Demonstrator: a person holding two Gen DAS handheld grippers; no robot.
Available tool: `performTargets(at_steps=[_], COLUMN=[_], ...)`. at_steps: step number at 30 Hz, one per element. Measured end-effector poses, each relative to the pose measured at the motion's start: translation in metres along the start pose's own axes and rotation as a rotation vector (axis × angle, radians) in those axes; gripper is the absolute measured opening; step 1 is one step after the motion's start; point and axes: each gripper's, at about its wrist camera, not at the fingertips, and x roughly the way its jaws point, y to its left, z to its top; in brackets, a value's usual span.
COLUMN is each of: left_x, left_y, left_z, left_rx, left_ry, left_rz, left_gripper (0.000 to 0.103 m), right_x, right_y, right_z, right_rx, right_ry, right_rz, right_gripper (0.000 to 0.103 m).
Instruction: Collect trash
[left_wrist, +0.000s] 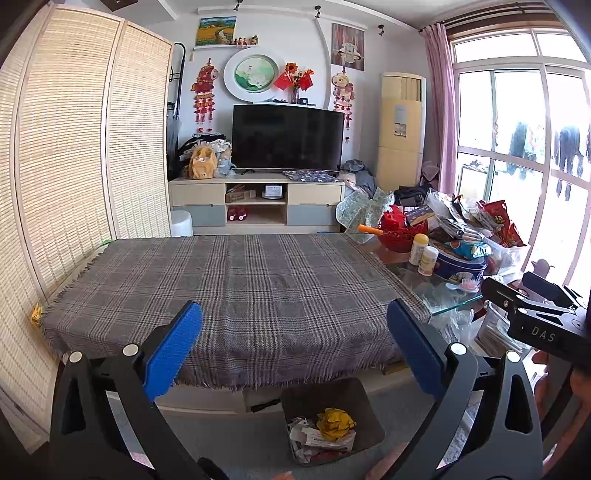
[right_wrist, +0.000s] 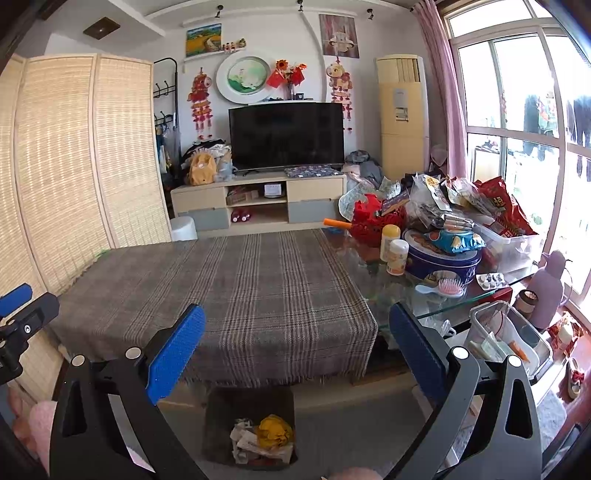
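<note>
A dark trash bin (left_wrist: 364, 397) stands on the floor below the table's near edge, holding white paper scraps and a crumpled yellow wrapper (left_wrist: 335, 423). It also shows in the right wrist view (right_wrist: 221, 406) with the yellow wrapper (right_wrist: 275, 430). My left gripper (left_wrist: 295, 332) is open and empty, held above the plaid tablecloth (left_wrist: 236, 280) and the bin. My right gripper (right_wrist: 297, 332) is open and empty, over the cloth's near right corner (right_wrist: 258, 295). A small gold wrapper (left_wrist: 36, 314) lies at the cloth's left edge.
The glass table's right part carries a red basket (right_wrist: 373, 221), two bottles (right_wrist: 393, 251), a blue tin (right_wrist: 439, 262), snack bags and a hairbrush (right_wrist: 448, 288). A plastic box (right_wrist: 509, 332) and a purple flask (right_wrist: 552, 291) stand at right. A bamboo screen (left_wrist: 66, 166) stands left.
</note>
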Motion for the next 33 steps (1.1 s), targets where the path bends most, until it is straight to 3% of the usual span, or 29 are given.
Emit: performTargets(at_steps=[33], left_x=[0.0037], left_y=[0.0028], left_z=[0.0], left_rx=[-0.01], left_ry=[0.002], left_rz=[0.019], left_gripper=[0.095], right_x=[0.007], right_y=[0.0009], right_z=[0.0007], right_rx=[-0.005], right_ry=[0.016], right_rz=[0.007], right_gripper=[0.1])
